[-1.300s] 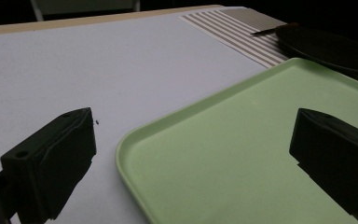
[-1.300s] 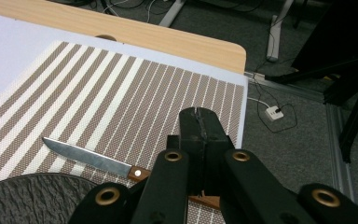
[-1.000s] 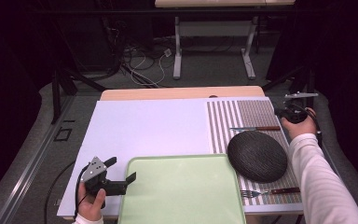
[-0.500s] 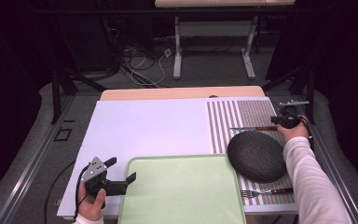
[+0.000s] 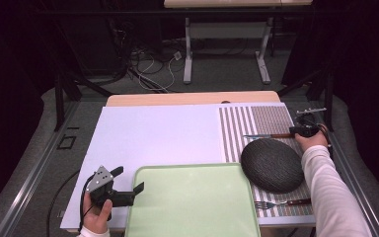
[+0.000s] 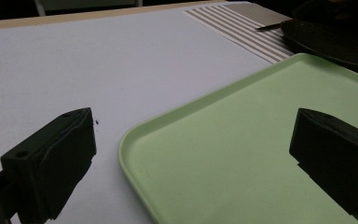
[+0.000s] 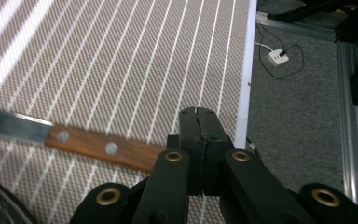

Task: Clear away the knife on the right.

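**Right jaws shut at knife handle, left jaws wide over tray corner**

Right gripper (image 7: 199, 112): jaws pressed flat together, nothing seen between the tips. Tips sitting just at the butt end of the knife (image 7: 65, 137), wooden handle with two rivets running off toward 9 o'clock in the right gripper view, steel blade blurring out at the left edge. Touching handle or only just above it: cannot tell. Striped placemat (image 7: 135, 56) under both, its edge just at 3 o'clock of the jaws, grey floor beyond.

High view: right gripper (image 5: 303, 131) at roughly 3 o'clock of the table, held in right hand (image 5: 312, 141), sleeve coming up from 5 o'clock. Knife (image 5: 266, 136) lying level across the placemat (image 5: 256, 116), blade pointing toward 9 o'clock. Dark round plate (image 5: 271, 164) just at 6 o'clock of the knife, near but apart. Fork (image 5: 281, 203) at 6 o'clock of the plate, on the mat's near edge.

Left gripper (image 5: 128, 190) at 7 o'clock of the table, in left hand (image 5: 97, 217), jaws wide apart, holding nothing. In left gripper view, one jaw over the white board (image 6: 74, 60), other over the green tray (image 6: 242, 154), tray's rounded corner between them. Tray empty, plate rim just beyond it at 1 o'clock.
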Tool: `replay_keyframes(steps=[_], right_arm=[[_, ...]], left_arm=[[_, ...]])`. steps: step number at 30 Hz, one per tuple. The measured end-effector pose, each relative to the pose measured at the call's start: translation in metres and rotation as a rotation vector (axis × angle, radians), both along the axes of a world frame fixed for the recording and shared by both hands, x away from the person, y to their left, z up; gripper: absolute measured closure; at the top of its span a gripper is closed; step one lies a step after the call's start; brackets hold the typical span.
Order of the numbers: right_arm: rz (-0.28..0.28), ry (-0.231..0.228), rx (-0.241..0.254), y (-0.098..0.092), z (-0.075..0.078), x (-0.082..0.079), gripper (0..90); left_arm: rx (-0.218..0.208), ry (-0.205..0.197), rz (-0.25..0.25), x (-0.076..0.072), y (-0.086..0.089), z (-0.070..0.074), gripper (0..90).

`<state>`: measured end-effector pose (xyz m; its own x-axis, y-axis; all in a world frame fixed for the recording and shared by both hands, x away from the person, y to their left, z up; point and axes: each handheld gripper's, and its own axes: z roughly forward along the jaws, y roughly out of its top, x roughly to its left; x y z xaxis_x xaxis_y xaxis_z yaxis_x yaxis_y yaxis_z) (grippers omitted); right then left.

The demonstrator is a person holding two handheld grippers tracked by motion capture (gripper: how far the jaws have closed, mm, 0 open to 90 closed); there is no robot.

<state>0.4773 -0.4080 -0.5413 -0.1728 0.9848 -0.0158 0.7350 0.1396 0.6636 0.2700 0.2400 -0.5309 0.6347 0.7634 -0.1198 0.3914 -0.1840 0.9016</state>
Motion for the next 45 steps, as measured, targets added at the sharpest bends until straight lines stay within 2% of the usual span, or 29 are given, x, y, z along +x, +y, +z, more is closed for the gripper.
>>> replay_keyframes(steps=[6, 7, 9, 16, 19, 26, 28, 45], right_arm=[[0.015, 0.033, 0.004, -0.004, -0.002, -0.004, 90.0], [0.028, 0.034, -0.008, -0.005, -0.003, -0.005, 90.0], [0.016, 0.039, 0.015, -0.005, -0.002, -0.007, 90.0], [0.017, 0.073, 0.025, -0.003, -0.004, -0.015, 90.0], [0.042, 0.077, 0.022, 0.000, -0.003, -0.019, 90.0], [0.046, 0.095, 0.034, 0.005, -0.002, -0.025, 90.0], [0.063, 0.095, 0.027, 0.004, -0.002, -0.028, 90.0], [0.075, 0.118, 0.045, -0.002, -0.001, -0.038, 89.8]], left_arm=[[0.000, -0.002, -0.004, 0.000, 0.000, 0.000, 0.5], [0.000, -0.002, -0.004, 0.000, 0.000, 0.001, 0.6], [-0.002, -0.003, -0.004, 0.000, 0.000, 0.001, 0.5], [-0.004, -0.004, -0.002, -0.001, 0.001, 0.001, 0.5], [-0.004, -0.005, -0.004, 0.000, 0.000, 0.001, 0.5], [-0.001, -0.008, -0.005, -0.001, 0.000, 0.001, 0.6], [-0.002, -0.008, -0.006, -0.001, -0.001, 0.001, 0.5], [-0.001, -0.010, -0.011, -0.001, -0.001, 0.002, 0.5]])
